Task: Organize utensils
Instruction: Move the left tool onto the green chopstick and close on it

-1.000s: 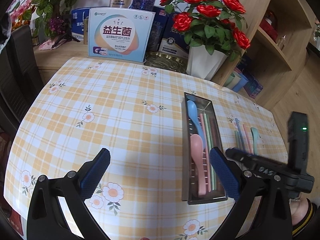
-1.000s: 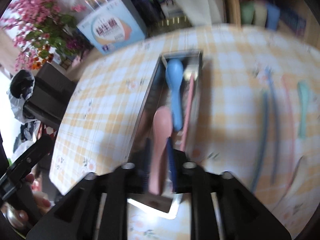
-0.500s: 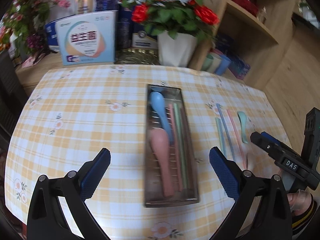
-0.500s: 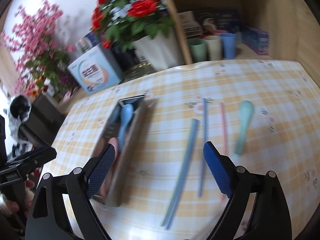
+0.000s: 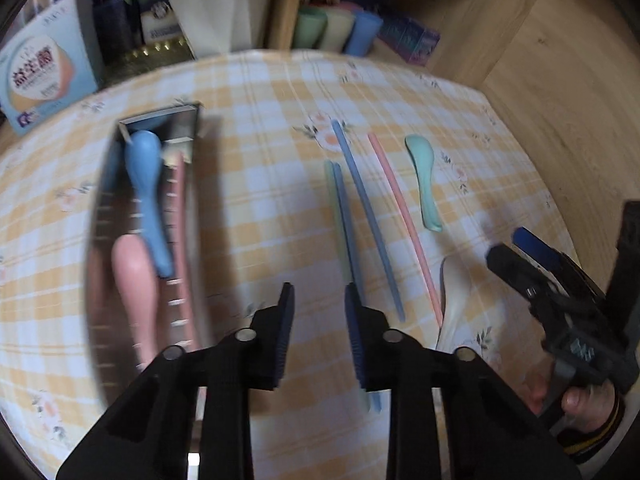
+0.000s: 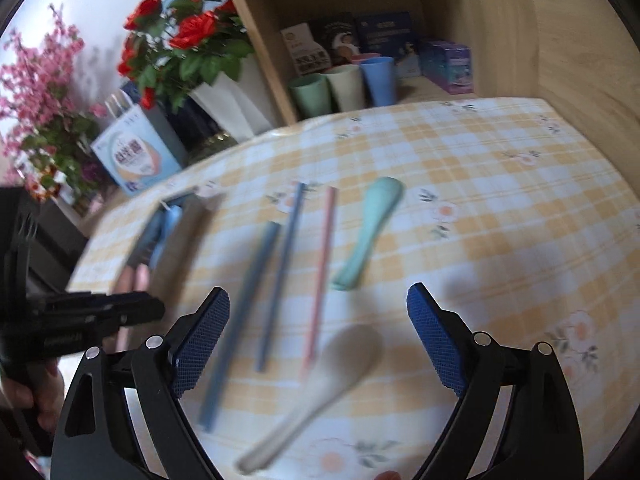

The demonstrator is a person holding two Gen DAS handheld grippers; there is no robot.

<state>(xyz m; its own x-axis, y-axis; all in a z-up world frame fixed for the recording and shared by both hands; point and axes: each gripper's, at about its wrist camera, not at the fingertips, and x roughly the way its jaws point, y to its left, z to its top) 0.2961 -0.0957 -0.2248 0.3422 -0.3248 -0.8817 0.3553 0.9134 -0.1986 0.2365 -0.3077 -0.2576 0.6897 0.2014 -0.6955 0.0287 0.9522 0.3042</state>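
Right wrist: four chopsticks (image 6: 289, 276), perhaps, two spoons (image 6: 370, 232)

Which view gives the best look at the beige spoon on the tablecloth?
The right wrist view: the beige spoon lies whole, though blurred, between the open right gripper's fingers. In the left wrist view the beige spoon is only partly seen, its lower end hidden behind the left gripper.

Soft daylight, mild shadows; both fisheye views motion-blurred, edges bent and dark-vignetted.
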